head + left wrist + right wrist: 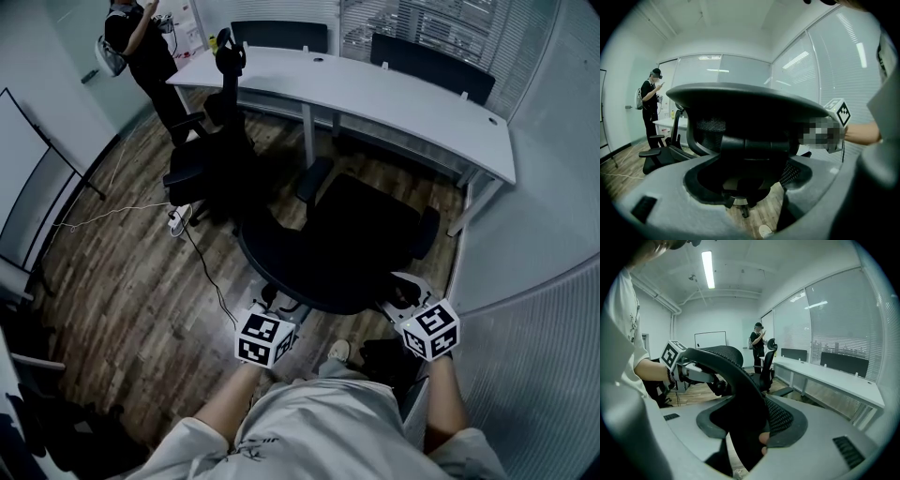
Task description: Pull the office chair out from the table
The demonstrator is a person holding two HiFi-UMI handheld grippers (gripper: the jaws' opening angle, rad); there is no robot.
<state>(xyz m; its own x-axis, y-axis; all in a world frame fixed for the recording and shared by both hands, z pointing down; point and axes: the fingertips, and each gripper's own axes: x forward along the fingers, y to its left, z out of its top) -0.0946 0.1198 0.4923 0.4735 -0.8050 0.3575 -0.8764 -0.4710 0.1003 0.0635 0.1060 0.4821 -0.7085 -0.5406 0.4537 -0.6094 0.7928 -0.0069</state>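
Observation:
The black office chair [361, 239] stands a little back from the white curved table [394, 89], its seat facing the table. Its mesh backrest [309, 281] curves toward me. My left gripper [272, 302] clamps the backrest's left end and my right gripper [405, 292] clamps its right end. In the left gripper view the backrest's top rim [750, 101] runs across between the jaws of the left gripper [745, 157]. In the right gripper view the backrest edge [740, 380] passes between the jaws of the right gripper [750, 420].
A second black chair [211, 159] stands at the table's left end. A person [141, 47] stands beyond it. A power strip [178, 217] and cable lie on the wooden floor. A whiteboard stand [28, 178] is at left, a curved glass wall [544, 281] at right.

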